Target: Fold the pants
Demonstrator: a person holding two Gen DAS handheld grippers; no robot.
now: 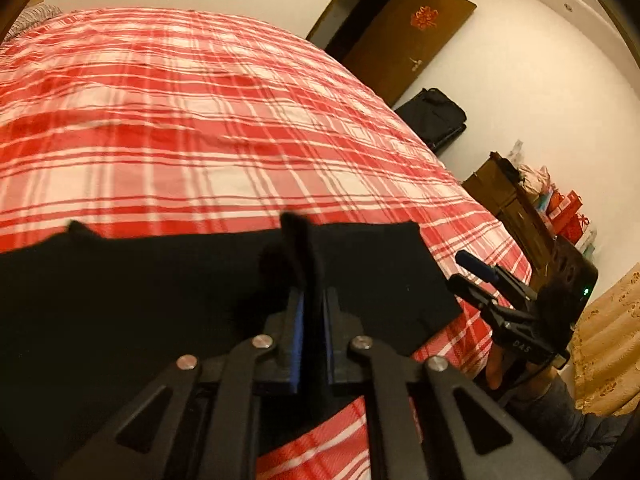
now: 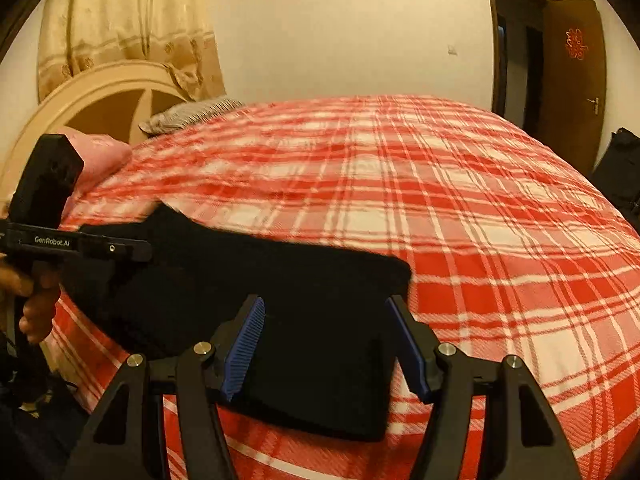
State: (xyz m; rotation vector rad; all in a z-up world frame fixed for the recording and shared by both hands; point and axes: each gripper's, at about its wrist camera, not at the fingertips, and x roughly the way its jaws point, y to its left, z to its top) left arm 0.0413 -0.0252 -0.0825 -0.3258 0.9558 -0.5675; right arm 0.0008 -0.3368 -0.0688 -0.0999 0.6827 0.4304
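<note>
Pants (image 1: 120, 300), black and laid near the bottom edge of the red plaid bedspread (image 1: 200, 120), are already caught by the left gripper (image 1: 306, 256): in the left wrist view its blue pads (image 1: 298, 344) stand nearly together at lower centre, clenched on a raised pinch of dark cloth that pokes up between the tips. The right gripper (image 2: 326, 344) is the opposite case; in the right wrist view its ribbed blue pads (image 2: 246, 344) stand wide apart at lower centre, straddling the near corner of the garment without pressing on it, so it holds nothing. To do this step well, I judge the right jaws should come down over a comparable edge and close on all layers before either hand lifts, otherwise the fold will be pulled from one side only and skew (black cloth on black fingers makes it hard to tell how many layers the left one has). Both tools tilt down toward the bed from the near side. The left device's body and handle show at the left edge of the right view, with fingers (image 2: 28, 304) wrapped round its grip; the right device sits at the right edge of the left view, just beside the garment's corner. Beyond lie a pink pillow (image 2: 100, 156) at upper left, a headboard (image 2: 92, 96), curtain (image 2: 132, 20), and a brown door (image 1: 404, 36).
</note>
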